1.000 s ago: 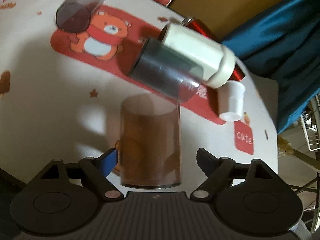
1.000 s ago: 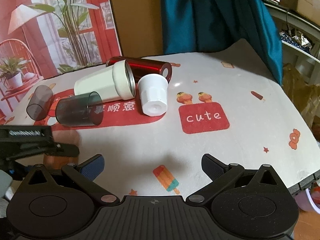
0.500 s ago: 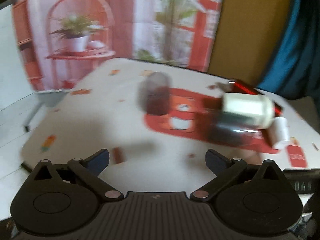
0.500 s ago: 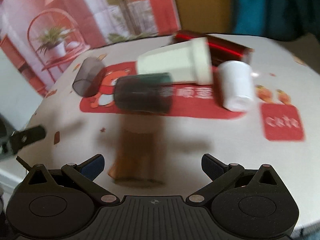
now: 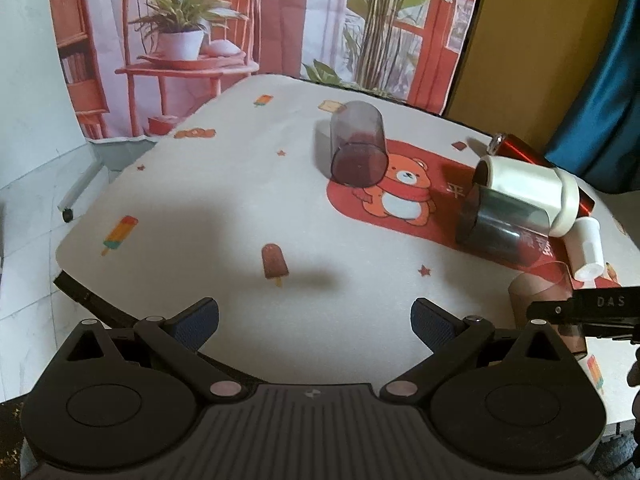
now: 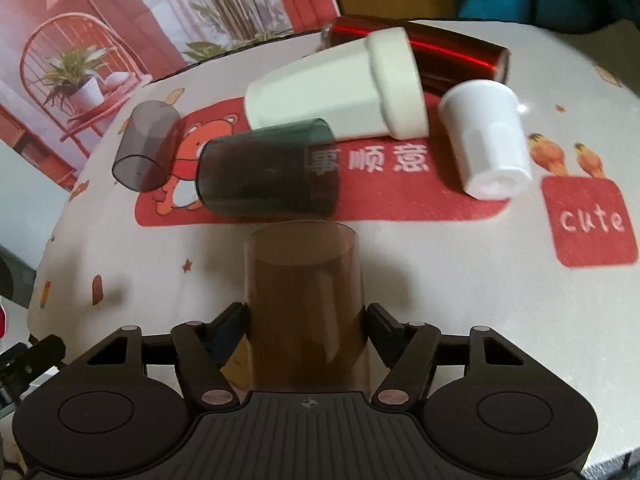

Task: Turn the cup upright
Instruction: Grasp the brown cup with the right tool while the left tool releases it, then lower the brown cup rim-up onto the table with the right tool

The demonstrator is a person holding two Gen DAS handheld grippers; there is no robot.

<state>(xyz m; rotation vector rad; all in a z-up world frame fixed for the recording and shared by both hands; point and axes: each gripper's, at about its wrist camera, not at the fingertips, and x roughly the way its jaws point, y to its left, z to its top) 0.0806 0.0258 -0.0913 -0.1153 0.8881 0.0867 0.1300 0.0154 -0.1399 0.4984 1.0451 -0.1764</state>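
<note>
While the left gripper (image 5: 314,318) hangs spread and empty, the right gripper (image 6: 306,322) apparently clasps the brown cup (image 6: 304,300).

The lower part of the brown cup (image 6: 304,304) is covered by the body of the right gripper (image 6: 306,320) in the right wrist view, so its base cannot be seen. In the left wrist view the same cup (image 5: 536,292) is partly hidden behind a black bar marked "DAS" (image 5: 600,308) and behind the left gripper (image 5: 314,316). The red bottle (image 6: 440,52) is hidden for the most part by the white tumbler (image 6: 336,92). The far rim of the dark green cup (image 6: 268,172) is slightly blurred. The surface (image 5: 240,184) is cut off by the right edge of the picture.
</note>
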